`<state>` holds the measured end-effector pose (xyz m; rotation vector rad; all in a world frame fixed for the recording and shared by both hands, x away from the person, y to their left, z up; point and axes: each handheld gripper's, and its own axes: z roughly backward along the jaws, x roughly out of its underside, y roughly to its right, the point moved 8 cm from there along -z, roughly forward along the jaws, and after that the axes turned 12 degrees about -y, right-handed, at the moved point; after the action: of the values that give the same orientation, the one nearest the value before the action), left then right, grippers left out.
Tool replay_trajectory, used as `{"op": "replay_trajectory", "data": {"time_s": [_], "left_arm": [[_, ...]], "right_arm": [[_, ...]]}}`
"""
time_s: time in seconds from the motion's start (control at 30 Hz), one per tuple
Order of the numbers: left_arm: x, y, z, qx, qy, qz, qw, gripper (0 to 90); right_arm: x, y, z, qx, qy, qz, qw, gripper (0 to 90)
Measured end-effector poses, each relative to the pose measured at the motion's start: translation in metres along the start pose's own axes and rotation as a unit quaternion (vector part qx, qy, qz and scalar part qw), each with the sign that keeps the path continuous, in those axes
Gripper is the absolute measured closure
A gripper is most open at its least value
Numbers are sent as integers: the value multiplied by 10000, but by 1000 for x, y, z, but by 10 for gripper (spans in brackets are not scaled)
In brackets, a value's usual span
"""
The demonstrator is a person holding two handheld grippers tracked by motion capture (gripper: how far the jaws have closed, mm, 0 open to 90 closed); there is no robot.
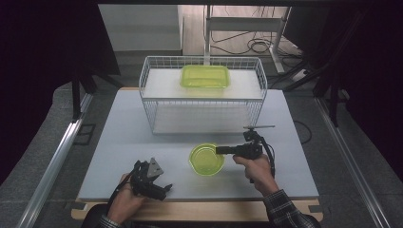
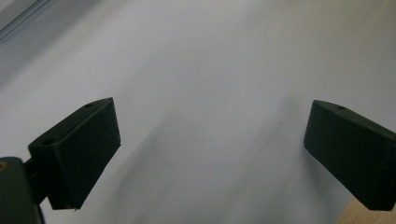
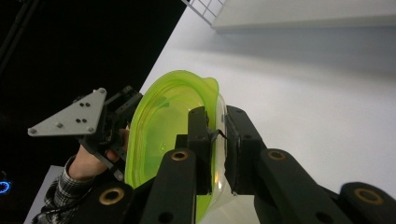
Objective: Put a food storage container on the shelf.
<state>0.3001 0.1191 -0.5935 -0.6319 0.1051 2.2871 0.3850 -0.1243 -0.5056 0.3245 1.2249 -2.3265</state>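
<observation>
Tongs of the left hand (image 1: 164,188) rest wide apart and empty on the bench (image 1: 119,137), nearer the person than the green bowl (image 1: 206,160) and well to its left. Right tongs (image 1: 219,150) are pinched on the bowl's right rim, one jaw inside and one outside the wall, with the bowl low at the bench's middle front. Beyond the bowl stands the wire basket (image 1: 202,97), a green lidded container (image 1: 205,76) on its upper shelf; the grasp looks made, so the next move is probably a level lift without tipping.
</observation>
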Motion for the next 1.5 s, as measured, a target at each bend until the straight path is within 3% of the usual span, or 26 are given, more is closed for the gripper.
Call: {"op": "replay_trajectory", "data": {"time_s": [0.7, 1.5], "left_arm": [[0, 0, 0, 6, -18, 0, 10000, 34], [1, 0, -1, 4, -44, -30, 10000, 34]], "right_arm": [[-36, -25, 22, -66, 510, 184, 9985, 811], [-90, -54, 66, -98, 1100, 288, 9935, 811]]}}
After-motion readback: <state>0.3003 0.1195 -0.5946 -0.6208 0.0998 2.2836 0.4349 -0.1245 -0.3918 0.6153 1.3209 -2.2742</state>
